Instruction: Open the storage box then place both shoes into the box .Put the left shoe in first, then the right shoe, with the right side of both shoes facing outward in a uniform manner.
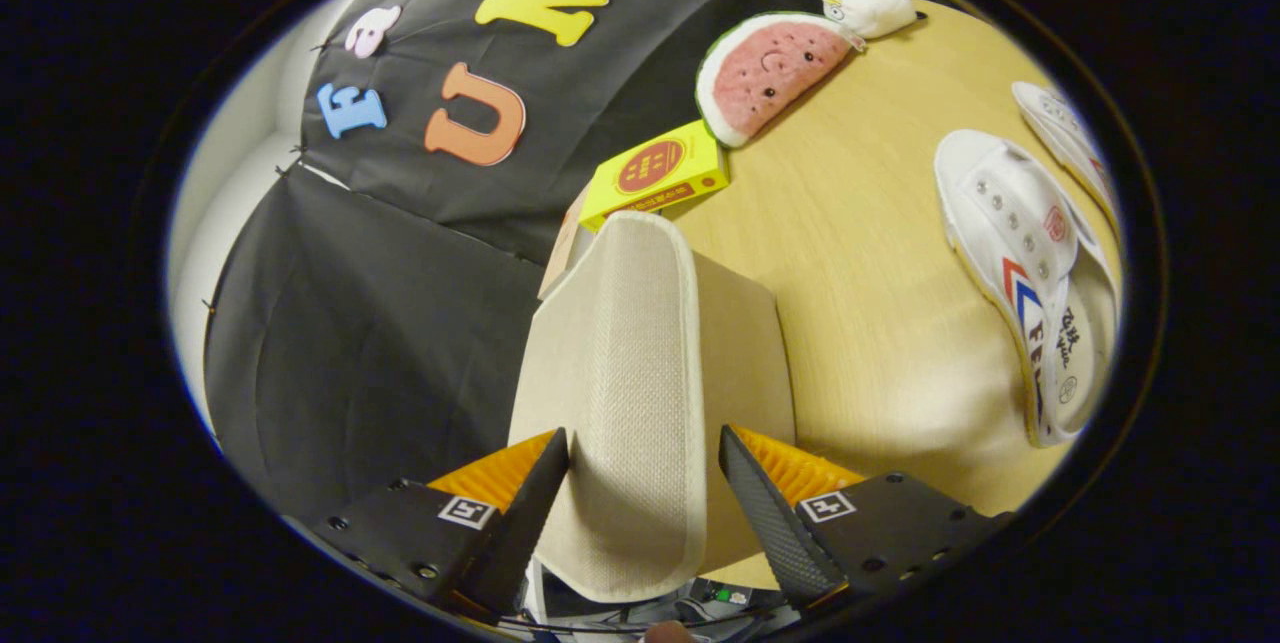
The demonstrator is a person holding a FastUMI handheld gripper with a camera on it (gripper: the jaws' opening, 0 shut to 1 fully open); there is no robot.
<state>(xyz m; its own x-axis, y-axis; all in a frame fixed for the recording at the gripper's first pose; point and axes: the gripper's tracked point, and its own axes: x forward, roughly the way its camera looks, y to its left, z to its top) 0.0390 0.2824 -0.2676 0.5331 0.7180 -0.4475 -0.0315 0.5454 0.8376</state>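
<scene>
Your gripper [645,483] fingers stand apart around the storage box's fabric lid flap [630,393], which runs straight ahead; both white shoes [1020,263] lie right on the table [860,303].

Beige fabric storage box [700,343] with its woven lid flap [625,403] raised upright. Two white lace-up shoes [1030,273] [1070,138] lie on the wooden table beside it.

Gripper [644,468] wedge fingers, screwed mounts, square tags

beige woven lid [630,373], white shoes [1020,253], yellow carton [655,173]
</scene>
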